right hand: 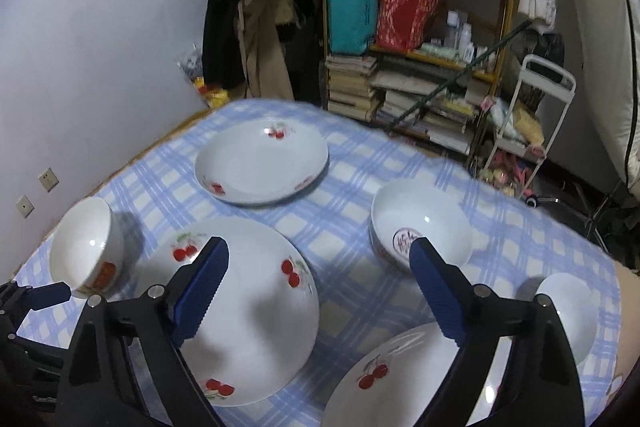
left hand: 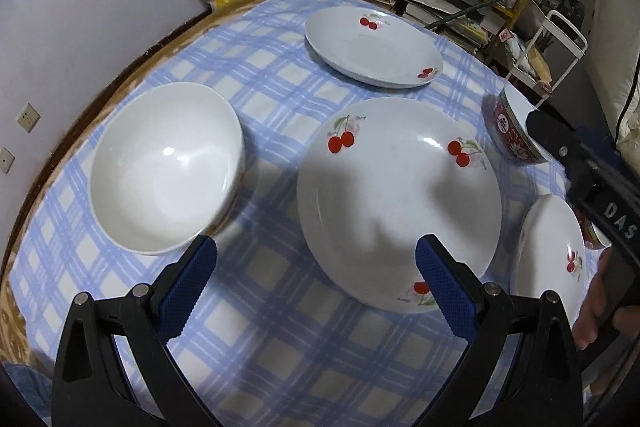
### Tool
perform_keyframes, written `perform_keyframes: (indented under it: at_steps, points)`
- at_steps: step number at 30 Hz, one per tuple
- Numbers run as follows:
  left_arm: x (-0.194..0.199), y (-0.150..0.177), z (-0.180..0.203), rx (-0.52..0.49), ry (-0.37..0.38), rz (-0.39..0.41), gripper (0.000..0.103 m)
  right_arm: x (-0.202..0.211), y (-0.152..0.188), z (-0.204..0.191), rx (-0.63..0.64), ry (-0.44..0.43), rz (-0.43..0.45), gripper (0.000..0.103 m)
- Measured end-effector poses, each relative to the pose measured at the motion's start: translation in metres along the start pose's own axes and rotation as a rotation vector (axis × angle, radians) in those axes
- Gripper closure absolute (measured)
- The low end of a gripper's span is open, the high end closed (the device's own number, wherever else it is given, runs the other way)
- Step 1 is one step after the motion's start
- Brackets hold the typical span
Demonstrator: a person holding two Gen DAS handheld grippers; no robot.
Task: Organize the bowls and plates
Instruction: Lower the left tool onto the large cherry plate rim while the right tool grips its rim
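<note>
Three white cherry-print plates lie on the blue checked tablecloth: a far plate [left hand: 372,47] [right hand: 262,163], a middle plate [left hand: 400,203] [right hand: 244,311] and a near right plate [left hand: 550,255] [right hand: 404,379]. A plain white bowl [left hand: 166,167] [right hand: 86,245] sits at the left. A bowl with a red outside [left hand: 510,131] and a red mark inside [right hand: 420,227] sits at the right. A small white bowl [right hand: 568,315] is at the near right. My left gripper [left hand: 316,257] is open and empty above the cloth, between the white bowl and the middle plate. My right gripper [right hand: 320,259] is open and empty above the plates.
The round table's wooden edge [left hand: 120,67] shows at the left by the wall. A cluttered yellow shelf with books and bags [right hand: 416,67] and a white trolley [right hand: 532,131] stand behind the table. The right gripper's black body [left hand: 592,187] shows at the right edge of the left wrist view.
</note>
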State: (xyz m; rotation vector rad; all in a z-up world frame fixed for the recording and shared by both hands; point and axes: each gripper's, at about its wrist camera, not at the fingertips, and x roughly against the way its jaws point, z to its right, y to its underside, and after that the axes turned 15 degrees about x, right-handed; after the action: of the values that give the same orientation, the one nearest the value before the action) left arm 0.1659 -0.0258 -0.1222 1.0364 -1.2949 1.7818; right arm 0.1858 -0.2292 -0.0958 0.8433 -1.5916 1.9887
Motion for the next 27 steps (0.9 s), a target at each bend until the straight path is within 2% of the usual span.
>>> perform_keyframes:
  at_steps: [4, 9, 13, 14, 18, 20, 21, 24, 25, 26, 27]
  points:
    - [-0.012, -0.001, 0.002, -0.005, -0.017, -0.013, 0.005, -0.018, 0.003, 0.000, -0.008, -0.029, -0.043, 0.012]
    - [-0.030, 0.001, 0.004, 0.012, -0.003, -0.083, 0.006, -0.039, 0.007, -0.010, 0.039, -0.035, -0.097, 0.019]
    - [-0.041, 0.001, 0.003, 0.021, -0.003, -0.100, 0.008, -0.052, 0.011, -0.015, 0.053, -0.049, -0.130, 0.020]
    - [-0.044, 0.000, 0.003, 0.022, 0.002, -0.106, 0.013, -0.055, 0.012, -0.016, 0.054, -0.054, -0.139, 0.020]
    - [-0.054, 0.000, 0.002, 0.022, 0.003, -0.133, 0.022, -0.066, 0.015, -0.019, 0.067, -0.071, -0.171, 0.029]
    - [-0.058, 0.000, 0.001, 0.020, 0.004, -0.141, 0.032, -0.071, 0.017, -0.020, 0.067, -0.076, -0.184, 0.029]
    - [-0.059, 0.000, 0.001, 0.018, 0.004, -0.144, 0.034, -0.073, 0.017, -0.020, 0.068, -0.079, -0.187, 0.033]
    - [-0.064, 0.000, 0.000, 0.013, 0.000, -0.152, 0.051, -0.078, 0.019, -0.021, 0.069, -0.097, -0.205, 0.046]
    - [-0.066, 0.000, 0.000, 0.009, -0.003, -0.153, 0.065, -0.079, 0.019, -0.021, 0.068, -0.103, -0.210, 0.051]
    - [-0.068, 0.000, 0.001, 0.000, -0.010, -0.156, 0.072, -0.080, 0.020, -0.021, 0.066, -0.111, -0.212, 0.054]
    - [-0.070, -0.001, 0.001, -0.007, -0.023, -0.153, 0.071, -0.081, 0.020, -0.021, 0.063, -0.120, -0.217, 0.063]
